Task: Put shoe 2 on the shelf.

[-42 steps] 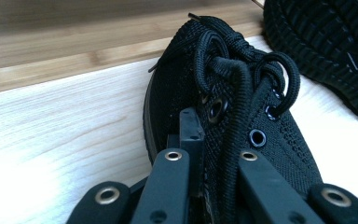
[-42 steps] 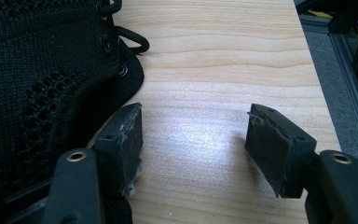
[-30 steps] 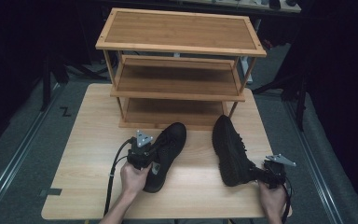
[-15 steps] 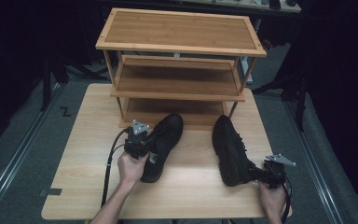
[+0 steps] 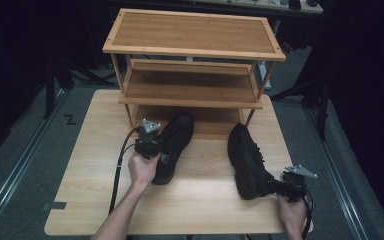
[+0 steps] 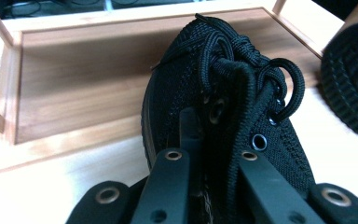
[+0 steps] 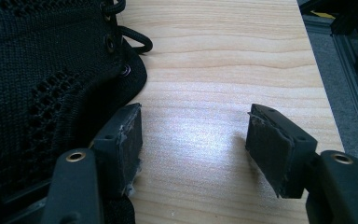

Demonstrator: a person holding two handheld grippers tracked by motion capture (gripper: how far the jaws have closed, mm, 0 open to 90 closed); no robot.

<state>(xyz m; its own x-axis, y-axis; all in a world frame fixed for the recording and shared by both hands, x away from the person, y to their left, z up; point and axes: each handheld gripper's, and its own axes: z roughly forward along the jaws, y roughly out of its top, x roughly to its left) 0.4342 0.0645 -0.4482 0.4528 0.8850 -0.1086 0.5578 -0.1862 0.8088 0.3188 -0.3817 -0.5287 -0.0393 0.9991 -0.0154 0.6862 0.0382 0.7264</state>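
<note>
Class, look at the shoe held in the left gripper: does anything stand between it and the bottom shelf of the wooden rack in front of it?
Nothing visible does. The left gripper is shut on the left shoe, whose toe points at the bottom shelf, and that shelf lies bare ahead. The right shoe lies off to the side, out of the path.

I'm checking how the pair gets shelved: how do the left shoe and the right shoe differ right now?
The left shoe is clamped at its laced opening by the left gripper; the right shoe lies beside the open right gripper, nothing between its pads. The left shoe sits upright, toe at the rack's bottom shelf; the right shoe lies on its side, sole showing, farther from the rack. Both are black lace-ups.
</note>
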